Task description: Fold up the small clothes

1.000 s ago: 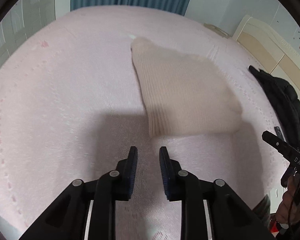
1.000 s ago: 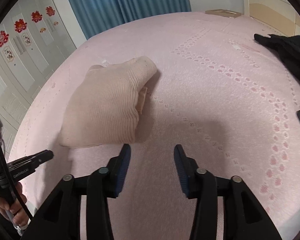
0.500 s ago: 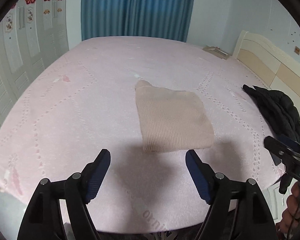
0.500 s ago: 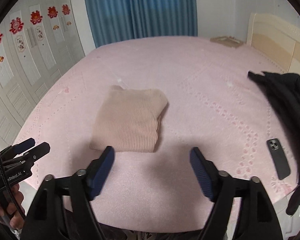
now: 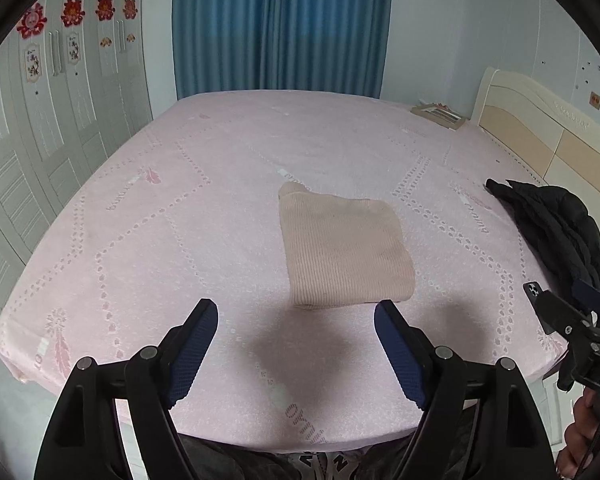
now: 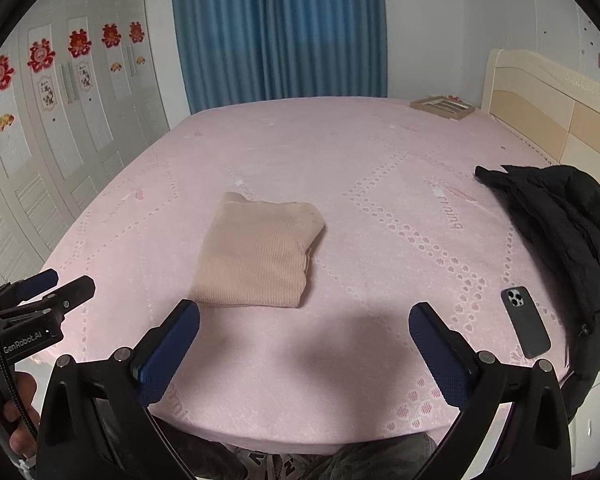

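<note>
- The beige sweater (image 5: 344, 248) lies folded in a neat square on the pink bed (image 5: 180, 216), near the middle.
- The left gripper (image 5: 296, 344) hangs above the bed's near edge. Its jaws have just been opening and stand wide apart, with nothing between them.
- The right gripper (image 6: 305, 344) is the same: jaws just opened, wide apart, empty.
- Neither gripper touches the sweater.
- The sweater looks soft, light and floppy, with a ribbed knit that is not slippery. It will sag if picked up by one corner.
- A good place to pinch it is the thick folded edge nearest the jaws, one gripper at each corner.
- A black jacket (image 6: 560, 216) and a phone (image 6: 525, 322) lie off to the right.
</note>
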`<action>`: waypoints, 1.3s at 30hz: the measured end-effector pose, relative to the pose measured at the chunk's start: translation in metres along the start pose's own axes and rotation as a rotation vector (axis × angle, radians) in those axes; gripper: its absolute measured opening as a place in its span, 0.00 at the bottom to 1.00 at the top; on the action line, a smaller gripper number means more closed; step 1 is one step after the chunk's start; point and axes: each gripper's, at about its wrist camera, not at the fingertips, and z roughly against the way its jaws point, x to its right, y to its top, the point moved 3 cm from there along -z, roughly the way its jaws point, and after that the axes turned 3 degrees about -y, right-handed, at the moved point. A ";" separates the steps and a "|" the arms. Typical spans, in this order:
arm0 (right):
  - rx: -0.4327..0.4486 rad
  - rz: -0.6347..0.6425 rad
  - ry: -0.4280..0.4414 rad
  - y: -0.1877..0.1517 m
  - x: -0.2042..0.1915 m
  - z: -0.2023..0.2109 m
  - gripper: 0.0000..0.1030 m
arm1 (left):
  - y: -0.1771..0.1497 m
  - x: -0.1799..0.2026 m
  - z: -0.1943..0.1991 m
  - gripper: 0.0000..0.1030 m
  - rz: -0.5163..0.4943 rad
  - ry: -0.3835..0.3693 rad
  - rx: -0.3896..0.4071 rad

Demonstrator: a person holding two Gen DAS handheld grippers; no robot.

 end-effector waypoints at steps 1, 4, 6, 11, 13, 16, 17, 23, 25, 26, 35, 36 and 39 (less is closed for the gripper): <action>-0.002 0.002 -0.005 0.000 0.000 0.001 0.99 | 0.001 0.000 0.003 0.77 0.001 0.003 0.004; 0.000 0.009 -0.011 0.000 -0.001 0.004 0.99 | 0.002 0.000 0.008 0.77 -0.001 0.007 0.005; -0.003 0.009 -0.009 0.000 -0.002 0.005 0.99 | 0.003 0.000 0.010 0.77 -0.003 0.011 0.008; -0.005 0.006 -0.004 0.001 -0.004 0.006 0.99 | 0.003 0.000 0.013 0.77 0.002 0.016 0.016; -0.008 0.006 -0.006 0.001 -0.004 0.004 0.99 | 0.003 -0.002 0.014 0.77 0.006 0.014 0.016; -0.017 0.004 -0.006 -0.001 -0.005 0.002 0.99 | 0.003 -0.004 0.014 0.77 0.010 0.011 0.013; -0.022 0.002 -0.008 -0.001 -0.005 0.001 0.99 | 0.002 -0.005 0.014 0.77 0.009 0.012 0.013; -0.031 0.002 -0.011 -0.006 -0.009 0.000 0.99 | 0.003 -0.006 0.016 0.78 0.000 0.017 0.017; -0.034 0.000 -0.012 -0.007 -0.009 0.000 0.99 | 0.003 -0.005 0.016 0.78 -0.002 0.022 0.015; -0.034 0.001 -0.013 -0.007 -0.009 0.000 0.99 | 0.003 -0.004 0.016 0.78 -0.005 0.022 0.015; -0.032 -0.002 -0.015 -0.006 -0.009 0.003 0.99 | 0.002 -0.002 0.018 0.78 -0.017 0.022 0.013; -0.032 -0.003 -0.015 -0.006 -0.009 0.003 0.99 | 0.002 -0.002 0.019 0.78 -0.021 0.025 0.014; -0.033 -0.008 -0.015 -0.005 -0.008 0.003 0.99 | 0.002 0.000 0.020 0.78 -0.026 0.025 0.018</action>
